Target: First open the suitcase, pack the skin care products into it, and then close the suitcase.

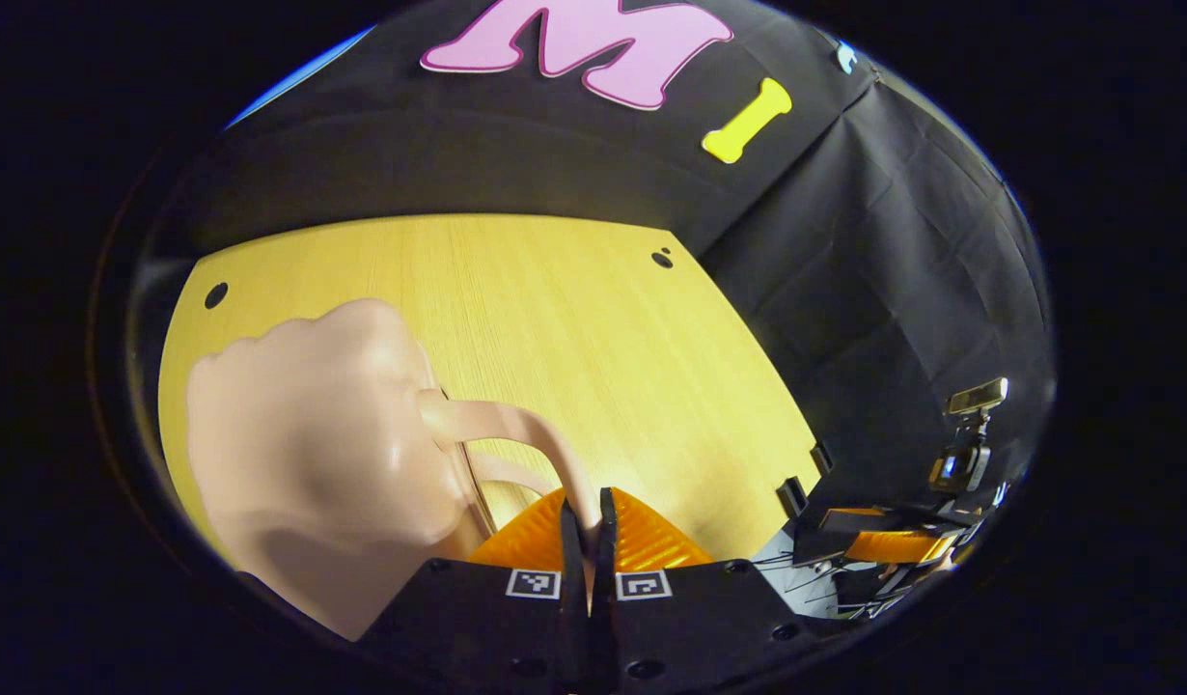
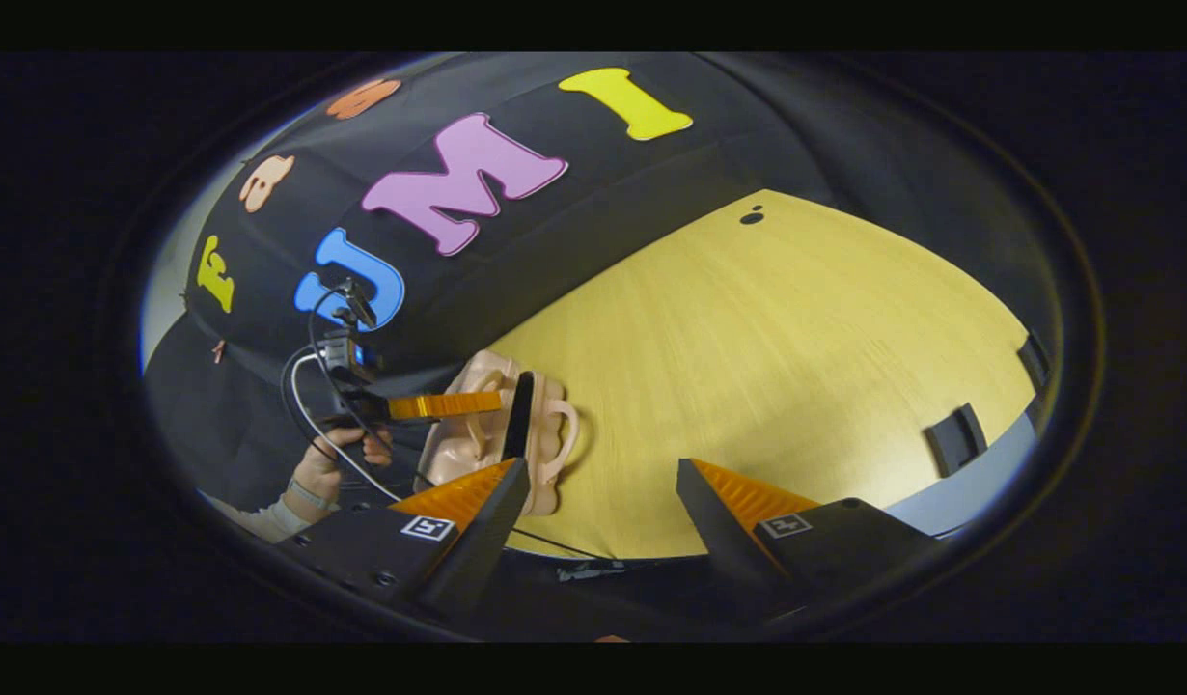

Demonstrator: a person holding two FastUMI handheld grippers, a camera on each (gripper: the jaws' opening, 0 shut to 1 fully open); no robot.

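suitcase: pale pink hard-shell suitcase [image 1: 314,454], small, on the wooden table [image 1: 593,328]; in the left gripper view it sits at the table's near left part, bulging shell towards the camera; in the right gripper view [image 2: 478,425] it stands near the table's left edge, close to the near edge
suitcase handle: thin pink loop [image 1: 516,425] arching off the shell's right side towards the left gripper; in the right gripper view two loop-like handles show on the case [image 2: 560,434]
left gripper: [image 1: 586,526] fingers clenched together on the handle loop, the pink strap runs down between the two fingertips; in the right gripper view it shows farther off [image 2: 507,410], reaching over the suitcase from the left, held by a hand [image 2: 338,454] with a light sleeve at the wrist
right gripper: [image 2: 603,492] fingers spread wide, nothing between them, hovering above the table's near edge just right of the suitcase; not touching it; in the left gripper view it shows at the lower right [image 1: 878,545], off the table's right edge
lid state: cannot tell if the suitcase is open or closed, seam not clear
table: light wood grain, dark round marks near the far corners [image 1: 662,258], black clips on the right edge [image 2: 955,434]
skin care products: cannot tell where they are
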